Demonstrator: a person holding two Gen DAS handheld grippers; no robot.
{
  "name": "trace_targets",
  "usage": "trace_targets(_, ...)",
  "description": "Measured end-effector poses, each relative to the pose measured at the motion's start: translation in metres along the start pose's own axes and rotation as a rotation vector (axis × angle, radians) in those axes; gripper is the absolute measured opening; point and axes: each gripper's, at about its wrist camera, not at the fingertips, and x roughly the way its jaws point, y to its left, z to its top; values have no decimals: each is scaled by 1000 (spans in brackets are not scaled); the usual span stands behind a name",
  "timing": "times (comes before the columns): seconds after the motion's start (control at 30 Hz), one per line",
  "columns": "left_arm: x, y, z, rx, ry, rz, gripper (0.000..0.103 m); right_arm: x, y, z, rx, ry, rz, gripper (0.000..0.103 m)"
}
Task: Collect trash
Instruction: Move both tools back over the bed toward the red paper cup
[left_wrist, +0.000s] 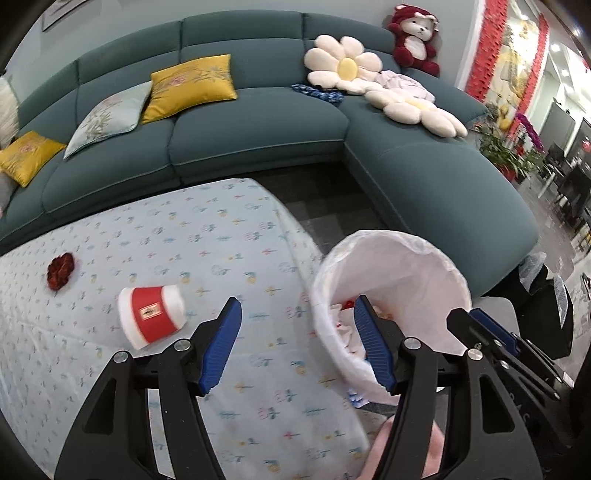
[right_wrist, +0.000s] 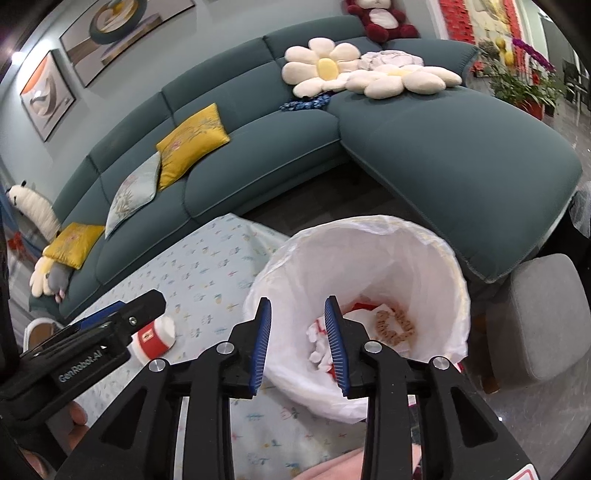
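Round bin (right_wrist: 443, 295) lined with a thin, crinkled white plastic bag holds crumpled white and red scraps. Left gripper (left_wrist: 295, 343), ribbed blue pads spread wide and empty, straddles the bin's near rim. Right gripper (right_wrist: 299, 339), part open and empty, hangs over the bin mouth; a red-and-white paper cup (left_wrist: 151, 319) lies on its side on the patterned tablecloth (left_wrist: 207, 236), left of both.

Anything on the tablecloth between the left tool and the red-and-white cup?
Nothing: the left wrist view shows only bare patterned tablecloth between the left tool and the tipped red-and-white cup.
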Motion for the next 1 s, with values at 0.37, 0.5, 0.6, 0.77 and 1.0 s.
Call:
trace_targets(0.37,-15,88,-20,-135,1,72,61,12,74,-32,-106,64,54,38)
trace_targets(0.5,-19,117,-28,-178,5,96,61,17,101,-39,-144,83,67,39)
trace_targets(0.6,-22,140,-34,-210,7,115,61,21,121,-44,-172,92,75,40)
trace_targets(0.77,-29,171,-41,-251,1,137,61,27,149,-52,-212,106,86,41)
trace_targets(1.0,-37,209,-52,-307,-2,159,61,33,183,-65,-268,126,90,42)
